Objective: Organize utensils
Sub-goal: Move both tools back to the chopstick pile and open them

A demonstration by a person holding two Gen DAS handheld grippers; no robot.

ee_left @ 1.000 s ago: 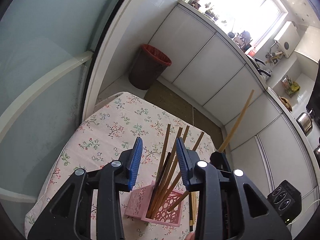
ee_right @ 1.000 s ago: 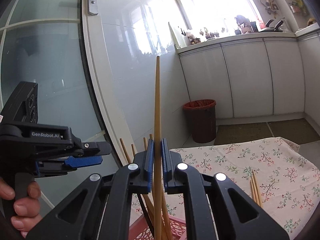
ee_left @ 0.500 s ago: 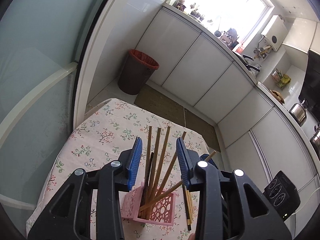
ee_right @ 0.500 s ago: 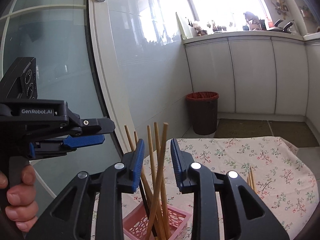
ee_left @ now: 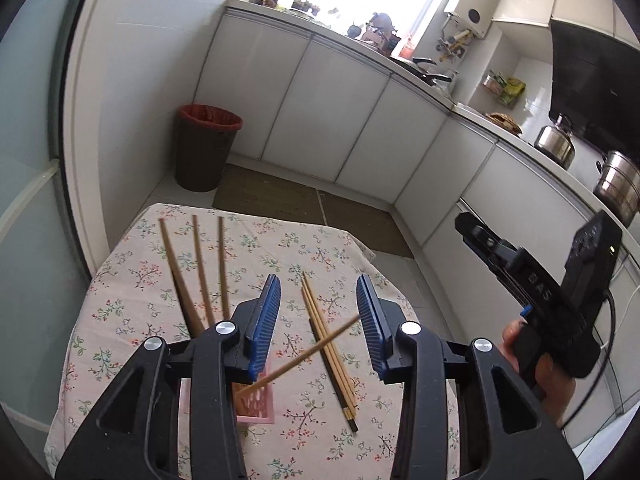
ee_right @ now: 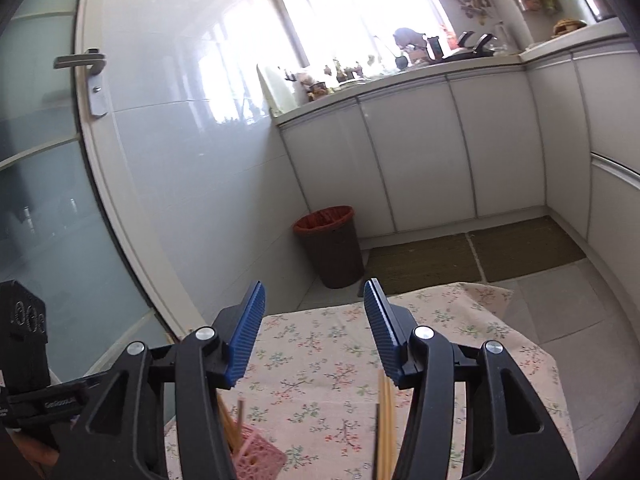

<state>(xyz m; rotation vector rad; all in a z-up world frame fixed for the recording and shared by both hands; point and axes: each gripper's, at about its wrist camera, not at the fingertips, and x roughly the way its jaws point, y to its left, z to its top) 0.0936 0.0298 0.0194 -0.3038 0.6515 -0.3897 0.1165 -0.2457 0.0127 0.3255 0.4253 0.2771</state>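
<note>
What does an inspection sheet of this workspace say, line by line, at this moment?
Surface: table with floral tablecloth, partly bare.
Job's things: pink holder with chopsticks standing in it, one leaning out; loose chopsticks bundle lying on the cloth beside it.
Clutter: nothing seen on the table.
Grippers: left tool jaws opening, nothing between them; right tool jaws opening, nothing between them.
Cables: one cable behind the right tool's body.
Surroundings: waste bin on the floor, white cabinets, steel pots on the counter, glass door with handle.
</note>
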